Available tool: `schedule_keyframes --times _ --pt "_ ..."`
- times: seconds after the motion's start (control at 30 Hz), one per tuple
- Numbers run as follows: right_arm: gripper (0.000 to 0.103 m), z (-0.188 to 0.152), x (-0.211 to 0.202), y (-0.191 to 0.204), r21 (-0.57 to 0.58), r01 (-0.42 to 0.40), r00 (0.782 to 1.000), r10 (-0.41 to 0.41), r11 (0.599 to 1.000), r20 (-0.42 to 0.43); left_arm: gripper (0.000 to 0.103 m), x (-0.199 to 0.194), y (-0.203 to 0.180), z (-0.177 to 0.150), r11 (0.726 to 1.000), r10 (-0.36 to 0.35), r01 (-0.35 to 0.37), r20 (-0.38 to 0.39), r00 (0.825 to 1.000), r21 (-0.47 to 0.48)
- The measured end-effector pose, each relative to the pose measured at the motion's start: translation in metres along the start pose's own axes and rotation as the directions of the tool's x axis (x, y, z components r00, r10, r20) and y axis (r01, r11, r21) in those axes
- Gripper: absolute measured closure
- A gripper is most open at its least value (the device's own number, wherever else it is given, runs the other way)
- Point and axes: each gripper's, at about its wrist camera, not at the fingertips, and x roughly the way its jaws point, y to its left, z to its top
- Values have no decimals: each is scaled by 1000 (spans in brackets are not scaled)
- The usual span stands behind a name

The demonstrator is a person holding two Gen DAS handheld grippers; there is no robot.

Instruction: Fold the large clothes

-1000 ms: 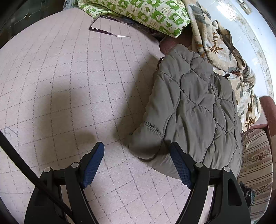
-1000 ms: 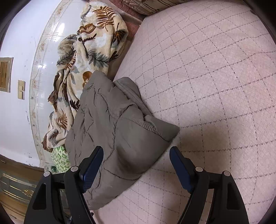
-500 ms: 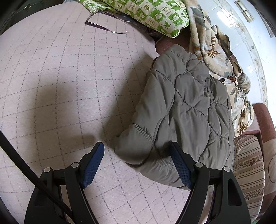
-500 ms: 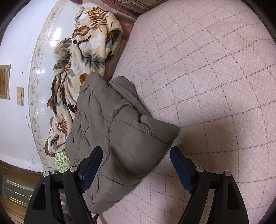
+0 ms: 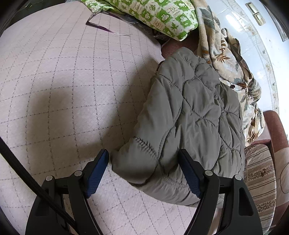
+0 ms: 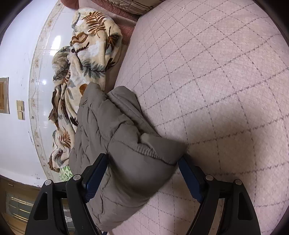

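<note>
The grey quilted jacket (image 5: 191, 115) lay folded into a thick bundle on the pink checked bed cover (image 5: 68, 86), close to the far edge of the bed. Behind it, a leaf-patterned blanket (image 5: 233, 72) was heaped against the white tiled wall (image 6: 16, 54) and touched the back of the jacket. A green and white patterned pillow (image 5: 162, 14) lay beyond, near the head of the jacket, with a thin clear plastic sheet (image 5: 108, 27) just beside it on the cover. A striped cushion (image 5: 260, 177) stood at the other side.

The left gripper (image 5: 144, 173) had its jaws opening, with a corner of the jacket between them; the pads did not press it. The right gripper (image 6: 142, 173) was spread wide around the opposite corner, and its pads touched the cloth only lightly or not at all. A black cable (image 5: 27, 180) crossed the lower left of the left wrist view.
</note>
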Motion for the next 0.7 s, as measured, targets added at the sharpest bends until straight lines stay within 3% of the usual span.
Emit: schedule_keyframes --times 0.43,0.6,0.7 --pt "11 8 18 16 -86 47 999 -46 995 12 21 14 -8 4 1000 3 -4 34 999 14" --pt "11 9 28 27 -178 98 995 -98 979 10 21 14 -26 2 988 76 -87 92 993 126" --pt "11 8 32 34 -234 124 992 -124 964 12 21 14 -40 -2 963 133 -162 145 981 214"
